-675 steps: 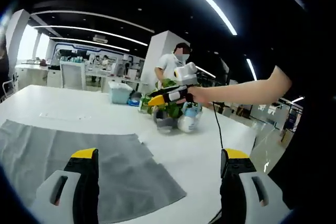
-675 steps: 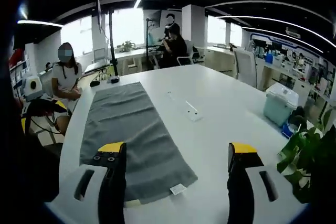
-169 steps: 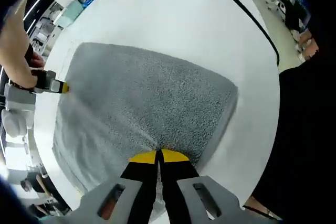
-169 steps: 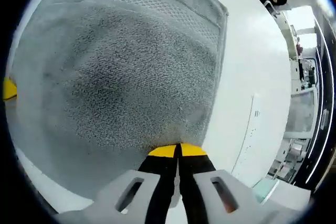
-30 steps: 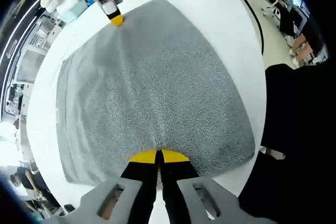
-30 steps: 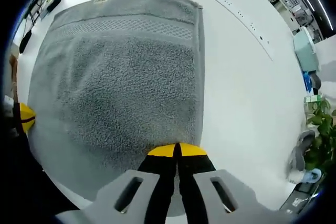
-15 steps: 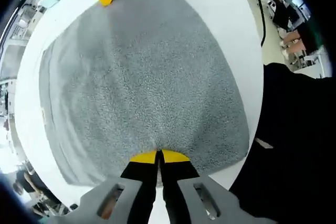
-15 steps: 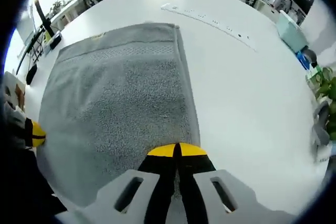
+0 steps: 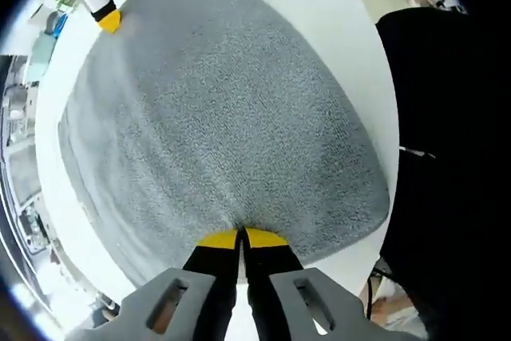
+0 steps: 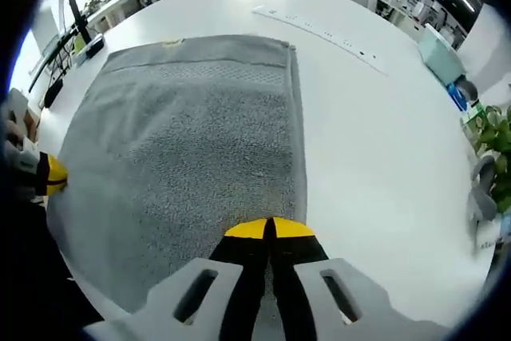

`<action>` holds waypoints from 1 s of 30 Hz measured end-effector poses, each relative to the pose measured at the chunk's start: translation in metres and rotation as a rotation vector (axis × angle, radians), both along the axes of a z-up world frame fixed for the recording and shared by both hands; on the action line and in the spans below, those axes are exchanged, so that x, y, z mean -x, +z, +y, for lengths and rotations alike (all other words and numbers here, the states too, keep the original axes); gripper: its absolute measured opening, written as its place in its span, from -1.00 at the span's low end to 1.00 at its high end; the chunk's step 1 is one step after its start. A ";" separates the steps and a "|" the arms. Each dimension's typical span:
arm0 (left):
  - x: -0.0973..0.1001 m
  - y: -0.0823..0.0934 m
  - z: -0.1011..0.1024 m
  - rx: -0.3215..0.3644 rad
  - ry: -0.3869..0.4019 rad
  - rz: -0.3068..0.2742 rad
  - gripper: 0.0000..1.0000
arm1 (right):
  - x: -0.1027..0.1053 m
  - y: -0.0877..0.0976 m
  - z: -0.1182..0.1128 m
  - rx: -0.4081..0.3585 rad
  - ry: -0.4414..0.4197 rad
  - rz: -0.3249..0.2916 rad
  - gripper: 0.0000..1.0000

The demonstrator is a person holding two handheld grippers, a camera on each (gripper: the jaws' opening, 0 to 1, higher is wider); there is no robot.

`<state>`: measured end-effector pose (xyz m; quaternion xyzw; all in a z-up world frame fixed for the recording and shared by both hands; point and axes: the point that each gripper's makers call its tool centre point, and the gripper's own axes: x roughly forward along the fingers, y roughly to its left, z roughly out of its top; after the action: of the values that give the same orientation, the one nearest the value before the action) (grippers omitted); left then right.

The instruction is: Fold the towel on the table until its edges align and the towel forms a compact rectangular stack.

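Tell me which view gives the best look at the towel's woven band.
The right gripper view. There the towel lies on the white table with its patterned band crossing the far end, next to the far edge. The left gripper view shows the towel as plain grey pile; I can't make out a band there.

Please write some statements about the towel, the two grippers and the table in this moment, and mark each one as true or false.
1. The left gripper is shut on the towel. True.
2. The right gripper is open above the towel. False: its jaws are closed on the towel's edge.
3. The towel is red. False: it is grey.
4. The table is white. True.
5. A green plant stands near the table's edge in the right gripper view. True.
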<state>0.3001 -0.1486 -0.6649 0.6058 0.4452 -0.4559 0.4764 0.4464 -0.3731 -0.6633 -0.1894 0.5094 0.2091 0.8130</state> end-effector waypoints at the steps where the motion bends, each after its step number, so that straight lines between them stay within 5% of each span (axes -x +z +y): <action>1: -0.001 0.001 0.001 0.005 0.010 0.001 -0.96 | 0.001 0.000 0.000 0.013 0.003 0.006 -1.00; 9: -0.003 0.002 0.001 0.222 0.159 0.093 -0.95 | 0.009 0.000 -0.006 0.003 -0.024 -0.014 -1.00; 12: -0.003 0.002 0.002 0.255 0.161 0.098 -0.95 | 0.011 0.000 -0.006 0.001 -0.028 -0.022 -1.00; 21: -0.001 0.001 0.000 0.230 0.128 0.116 -0.95 | 0.012 0.000 -0.005 0.016 -0.033 -0.081 -1.00; 26: 0.004 0.001 0.001 0.131 -0.029 0.058 -0.95 | 0.016 0.001 -0.008 -0.013 -0.054 -0.094 -1.00; 30: 0.003 0.001 0.001 0.109 0.027 0.043 -0.96 | 0.023 0.001 -0.010 -0.032 -0.066 -0.102 -1.00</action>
<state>0.2967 -0.1476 -0.6642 0.5630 0.4379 -0.4860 0.5050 0.4232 -0.3826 -0.6624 -0.1700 0.4698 0.1801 0.8473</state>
